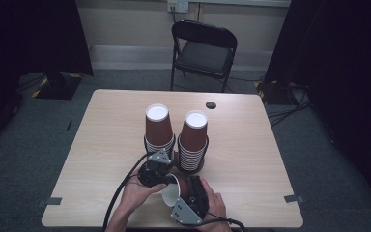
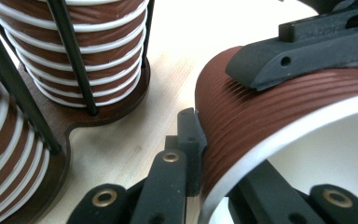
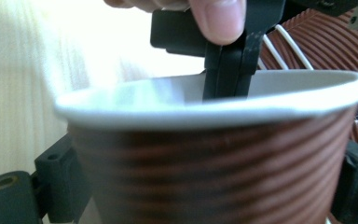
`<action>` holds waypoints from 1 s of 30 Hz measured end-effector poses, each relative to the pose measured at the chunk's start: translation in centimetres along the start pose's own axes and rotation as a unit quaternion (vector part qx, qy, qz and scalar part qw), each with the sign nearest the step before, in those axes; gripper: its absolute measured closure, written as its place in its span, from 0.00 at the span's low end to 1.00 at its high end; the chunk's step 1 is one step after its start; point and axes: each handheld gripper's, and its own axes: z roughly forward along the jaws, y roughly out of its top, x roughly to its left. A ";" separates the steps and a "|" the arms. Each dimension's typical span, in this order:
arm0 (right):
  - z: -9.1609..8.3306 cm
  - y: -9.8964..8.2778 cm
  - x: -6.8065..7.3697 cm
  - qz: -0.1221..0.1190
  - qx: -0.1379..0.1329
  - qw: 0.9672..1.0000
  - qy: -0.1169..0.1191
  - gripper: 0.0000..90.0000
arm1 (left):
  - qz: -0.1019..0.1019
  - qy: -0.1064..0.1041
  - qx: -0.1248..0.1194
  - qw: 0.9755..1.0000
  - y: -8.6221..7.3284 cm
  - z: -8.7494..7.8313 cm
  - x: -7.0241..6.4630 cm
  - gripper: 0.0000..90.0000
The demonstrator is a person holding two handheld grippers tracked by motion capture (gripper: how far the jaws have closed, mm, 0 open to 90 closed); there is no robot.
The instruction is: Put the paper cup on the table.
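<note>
A brown ribbed paper cup [image 1: 173, 192] with a white rim lies on its side near the table's front edge, held between both grippers. My left gripper [image 1: 165, 185] is shut on the cup's wall at the rim. In the left gripper view [image 2: 214, 172], one jaw is outside the cup [image 2: 270, 116] and the other inside. My right gripper [image 1: 186, 187] is shut across the cup's body. In the right gripper view [image 3: 209, 177], its jaws flank the cup [image 3: 214, 154]. Behind stand two stacks of the same cups [image 1: 158, 128] [image 1: 193, 140], upside down.
The stacks sit in a dark wooden holder [image 2: 74, 119] with thin black rods, just beyond my grippers. A cable hole [image 1: 211, 105] lies at the back of the table [image 1: 106, 125]. A black folding chair [image 1: 203, 48] stands beyond the far edge.
</note>
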 end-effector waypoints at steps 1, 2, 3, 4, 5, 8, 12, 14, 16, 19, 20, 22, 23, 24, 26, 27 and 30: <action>0.1 0.0 0.1 -0.001 0.000 1.000 -0.004 0.09 | 0.000 0.001 0.000 1.000 0.0 0.0 0.0 0.96; 0.1 0.0 0.0 -0.001 0.002 1.000 -0.003 0.09 | 0.001 -0.003 0.001 1.000 -0.1 0.0 0.1 0.96; 0.1 0.0 0.0 0.003 0.001 1.000 0.001 0.09 | -0.002 -0.003 -0.003 1.000 -0.1 0.1 0.1 0.96; 0.1 0.0 0.0 0.004 0.002 1.000 0.001 0.09 | -0.002 -0.005 -0.003 1.000 -0.2 0.2 0.2 0.96; 0.1 0.0 0.1 0.003 0.001 1.000 0.001 0.09 | -0.002 -0.005 -0.001 1.000 -0.2 0.2 0.2 0.96; 0.3 -0.1 0.1 0.002 0.002 1.000 0.002 0.09 | 0.001 -0.004 -0.004 1.000 -0.3 0.3 0.3 0.96; 0.3 -0.3 0.0 0.003 -0.001 1.000 0.004 0.10 | 0.001 -0.003 -0.012 1.000 -0.4 0.4 0.4 0.96; 0.3 -0.4 -0.1 0.004 -0.001 1.000 0.004 0.11 | -0.002 -0.002 -0.022 1.000 -0.5 0.4 0.4 0.96; 0.2 -0.4 -0.2 0.010 0.002 1.000 0.005 0.11 | 0.001 -0.001 -0.027 1.000 -0.6 0.5 0.3 0.95; 0.1 -0.6 -0.2 0.013 0.003 1.000 0.010 0.12 | -0.001 -0.002 -0.030 1.000 -0.8 0.6 0.3 0.96; 0.0 -0.6 -0.3 0.013 0.005 1.000 0.012 0.12 | 0.000 -0.003 -0.031 1.000 -0.8 0.6 0.3 0.96; 0.0 -0.6 -0.4 0.017 0.006 1.000 0.014 0.12 | -0.004 -0.004 -0.037 0.999 -0.8 0.7 0.3 0.96; -0.1 -0.6 -0.4 0.016 0.007 1.000 0.014 0.13 | -0.004 -0.004 -0.039 0.999 -0.8 0.7 0.3 0.95; -0.1 -0.6 -0.5 0.017 0.008 1.000 0.013 0.13 | -0.004 -0.003 -0.041 0.999 -0.8 0.7 0.4 0.95; -0.1 -0.7 -0.6 0.018 0.007 1.000 0.012 0.13 | -0.006 -0.001 -0.046 0.999 -0.8 0.7 0.4 0.93; -0.2 -0.7 -0.7 0.019 0.008 1.000 0.013 0.13 | -0.005 0.000 -0.046 0.999 -0.8 0.6 0.4 0.92; -0.3 -0.8 -0.9 0.023 0.011 1.000 0.013 0.13 | -0.004 0.005 -0.053 0.999 -0.9 0.5 0.3 0.91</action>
